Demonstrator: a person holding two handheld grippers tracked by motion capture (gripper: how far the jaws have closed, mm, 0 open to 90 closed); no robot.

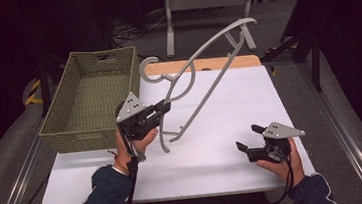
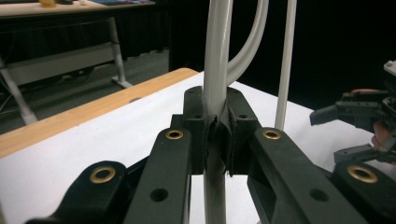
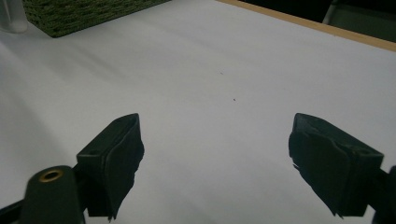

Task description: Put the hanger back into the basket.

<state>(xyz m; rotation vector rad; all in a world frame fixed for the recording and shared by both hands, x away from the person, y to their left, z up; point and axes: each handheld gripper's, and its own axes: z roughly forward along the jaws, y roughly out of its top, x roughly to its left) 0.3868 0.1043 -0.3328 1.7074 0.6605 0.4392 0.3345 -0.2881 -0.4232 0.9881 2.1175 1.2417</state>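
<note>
From the high view, your left gripper [image 1: 162, 108] holds a grey clothes hanger [image 1: 201, 75] tilted up off the white table top [image 1: 230, 107], its hook [image 1: 149, 65] pointing toward the woven basket [image 1: 88, 98] at the table's left. The hanger's lower end looks to be just above or touching the table; you cannot tell which from this angle.

The left gripper view settles the grip: the jaws are clamped tight on one grey bar of the hanger [image 2: 215, 93], pads pressed against it on both sides, with two more bars rising behind. That view also catches your right gripper [image 2: 355, 126] farther off at the right edge.

The right gripper [image 1: 250, 138] sits low over the table's right side, well apart from the hanger. The right gripper view shows its jaws spread wide over bare table, nothing between them, and a corner of the basket [image 3: 84, 14] at the top left.
</note>
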